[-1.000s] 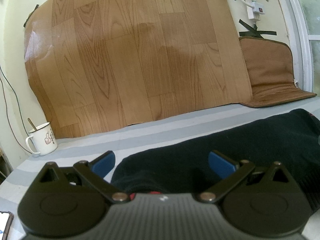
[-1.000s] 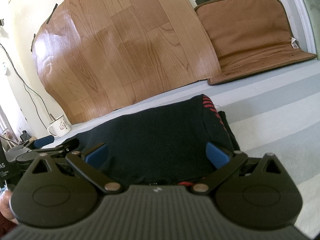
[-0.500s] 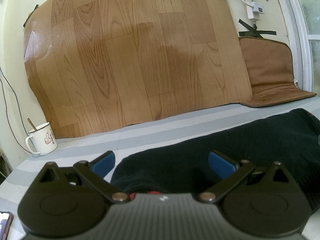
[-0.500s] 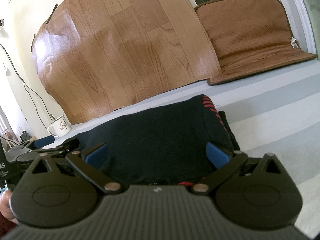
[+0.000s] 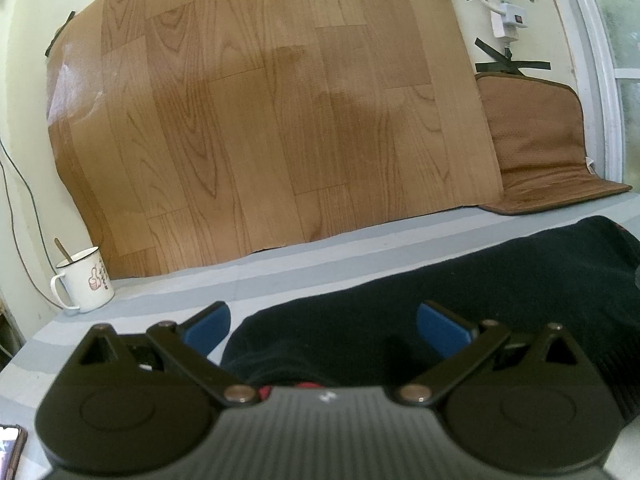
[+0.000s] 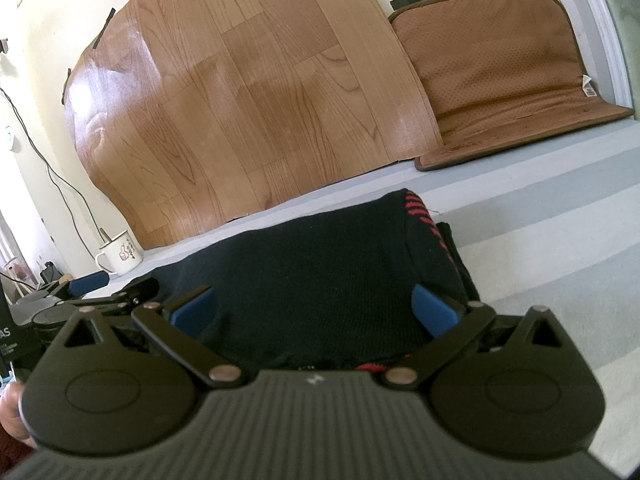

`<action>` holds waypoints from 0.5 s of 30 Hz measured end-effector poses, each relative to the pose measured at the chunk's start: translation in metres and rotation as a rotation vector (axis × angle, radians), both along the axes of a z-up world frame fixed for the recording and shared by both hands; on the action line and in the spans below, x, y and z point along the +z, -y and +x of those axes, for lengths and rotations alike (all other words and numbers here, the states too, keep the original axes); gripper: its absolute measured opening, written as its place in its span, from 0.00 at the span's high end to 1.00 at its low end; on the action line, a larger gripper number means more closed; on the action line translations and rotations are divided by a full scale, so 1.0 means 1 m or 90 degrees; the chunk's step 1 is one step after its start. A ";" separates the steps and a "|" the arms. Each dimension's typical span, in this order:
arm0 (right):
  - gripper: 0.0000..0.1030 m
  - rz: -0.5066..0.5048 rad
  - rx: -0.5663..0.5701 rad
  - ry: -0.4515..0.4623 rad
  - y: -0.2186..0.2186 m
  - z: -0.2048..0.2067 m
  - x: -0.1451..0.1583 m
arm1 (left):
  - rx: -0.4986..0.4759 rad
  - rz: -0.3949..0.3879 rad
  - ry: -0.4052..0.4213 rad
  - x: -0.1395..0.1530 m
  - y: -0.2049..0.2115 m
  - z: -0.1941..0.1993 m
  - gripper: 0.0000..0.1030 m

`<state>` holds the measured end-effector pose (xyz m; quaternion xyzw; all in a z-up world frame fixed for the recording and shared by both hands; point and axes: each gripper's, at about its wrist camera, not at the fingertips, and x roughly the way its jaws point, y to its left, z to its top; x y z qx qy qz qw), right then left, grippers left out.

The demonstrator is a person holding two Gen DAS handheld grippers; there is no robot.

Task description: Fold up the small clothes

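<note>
Right wrist view: both tongs, right [image 6: 314, 312] and left [image 5: 324, 326], gape wide at the black garment's [image 6: 320, 276] six-o'clock edge, apparently partly folded, folding seemingly unfinished.

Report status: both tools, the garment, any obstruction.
Left tool open, right tool open. Black garment lies between both, ungripped. Mug off left, clear.

The black garment [image 6: 320, 280] was a matt, ribbed knit with red yarn stripes. The wood-grain sheet [image 5: 260, 120] looked like glossy vinyl. The mug [image 5: 84, 284] had a smooth enamel-like shine, and the brown cushion [image 6: 500, 72] was perforated, matt leatherette.
</note>
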<state>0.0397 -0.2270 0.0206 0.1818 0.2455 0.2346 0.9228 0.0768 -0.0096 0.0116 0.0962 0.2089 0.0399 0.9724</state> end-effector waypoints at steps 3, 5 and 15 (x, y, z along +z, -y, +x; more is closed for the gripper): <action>0.00 -0.008 -0.007 0.001 -0.001 -0.001 0.001 | 0.002 0.000 -0.003 0.000 0.000 0.001 0.00; 0.04 -0.015 -0.021 0.002 -0.002 -0.002 0.001 | 0.005 -0.003 -0.007 0.000 0.000 0.001 0.00; 0.12 -0.010 -0.055 0.002 0.005 -0.004 0.002 | 0.003 -0.003 -0.008 0.000 0.000 0.002 0.00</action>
